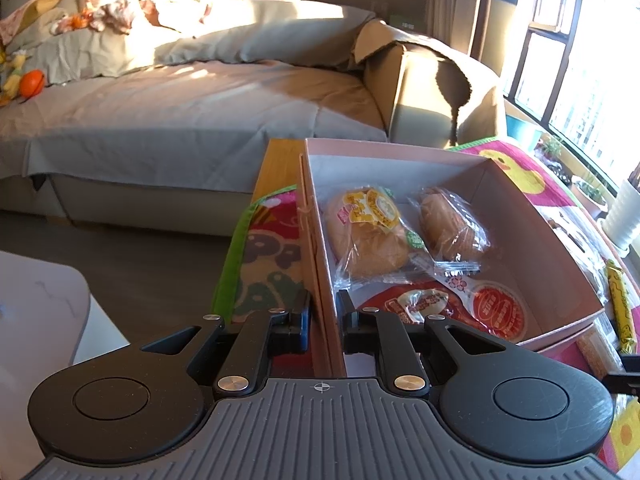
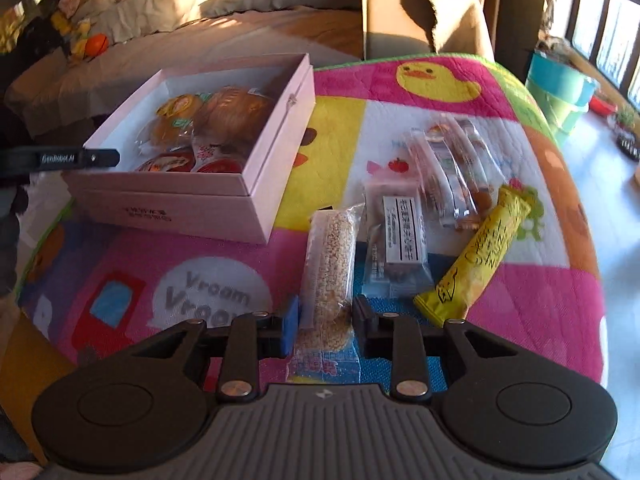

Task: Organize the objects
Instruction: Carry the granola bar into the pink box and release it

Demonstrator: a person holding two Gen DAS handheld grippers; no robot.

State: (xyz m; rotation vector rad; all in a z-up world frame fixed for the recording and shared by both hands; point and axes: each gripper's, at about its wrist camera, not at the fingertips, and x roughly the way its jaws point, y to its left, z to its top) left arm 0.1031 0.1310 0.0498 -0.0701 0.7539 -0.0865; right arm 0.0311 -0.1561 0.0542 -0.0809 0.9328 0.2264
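Observation:
A pink box (image 1: 324,280) (image 2: 280,128) stands on a colourful mat (image 2: 200,280). It holds wrapped buns (image 1: 368,232) (image 2: 236,116) and red-labelled packets (image 1: 496,312) (image 2: 168,164). My left gripper (image 1: 325,316) is shut on the box's left wall; one finger is outside, one inside. It also shows in the right wrist view (image 2: 100,158) at the box's left edge. My right gripper (image 2: 325,320) straddles the near end of a sesame bar (image 2: 328,268) with jaws around it, apart from its sides. A dark snack packet (image 2: 396,236), clear-wrapped bars (image 2: 452,172) and a yellow bar (image 2: 480,252) (image 1: 618,304) lie to its right.
A sofa (image 1: 180,112) with grey cover and an orange toy (image 1: 32,82) stands behind the table. A teal bucket (image 2: 560,88) and plants are by the window at right. A white surface (image 1: 36,312) lies low at left.

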